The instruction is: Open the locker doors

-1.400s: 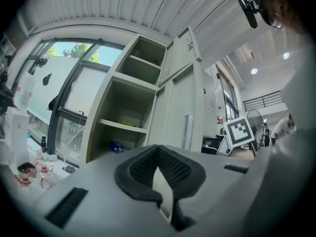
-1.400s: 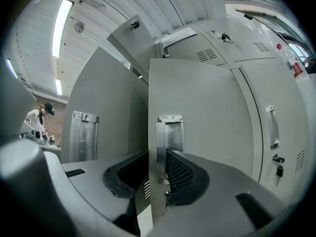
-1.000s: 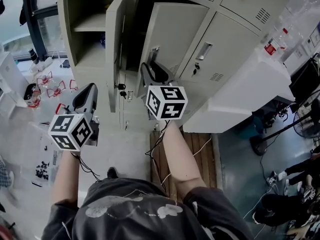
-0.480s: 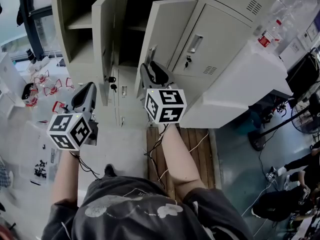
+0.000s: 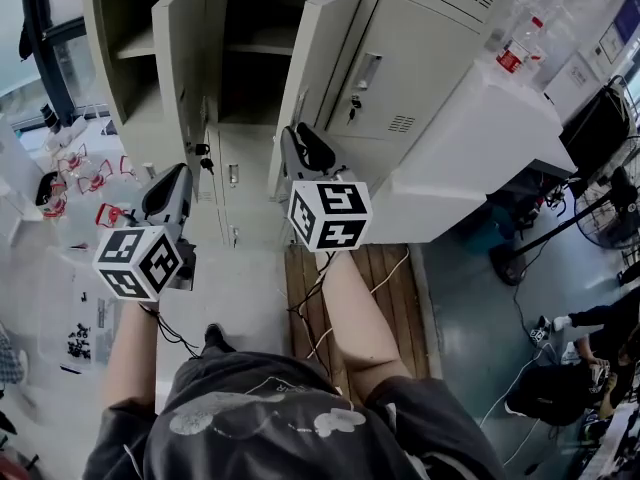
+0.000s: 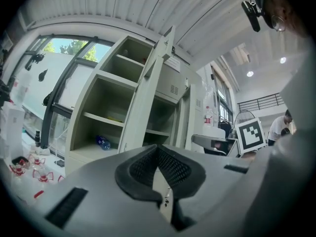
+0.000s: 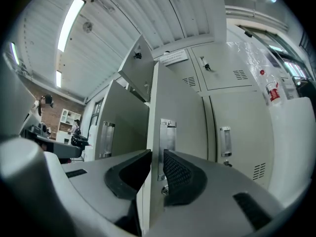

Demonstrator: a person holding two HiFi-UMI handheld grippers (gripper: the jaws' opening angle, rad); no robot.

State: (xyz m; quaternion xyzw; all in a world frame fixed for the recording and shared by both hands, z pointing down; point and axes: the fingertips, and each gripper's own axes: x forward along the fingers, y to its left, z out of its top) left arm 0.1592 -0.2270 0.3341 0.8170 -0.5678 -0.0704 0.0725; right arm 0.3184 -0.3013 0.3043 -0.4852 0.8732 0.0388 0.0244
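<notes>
Right gripper (image 7: 157, 153) sits on the free edge of the middle door (image 5: 322, 63). Its jaws have just been closing, the door edge is between them, and the pads (image 7: 180, 174) look clamped on it, just beside the metal handle plate (image 7: 167, 132). That door is swung partway out from the locker (image 5: 110, 38), with the dark compartment showing behind it. Left gripper (image 6: 158, 149) is empty, its jaws pressed together at the tips. It hangs in front of the lower locker row, left of the right gripper and touching no door. The left door (image 5: 185, 73) is also open, standing edge-on between the two open compartments, with keys hanging at its lower edge. The left compartment has shelves, and a blue bottle (image 6: 102, 142) lies on the bottom one. The right door (image 5: 425, 58) is closed, with a key in the lock (image 5: 352, 110) under its handle. The upper-row doors to the right are closed too. A white cabinet (image 5: 470, 153) stands against the locker's right side, and a wooden board (image 5: 390, 278) lies on the floor below it.
</notes>
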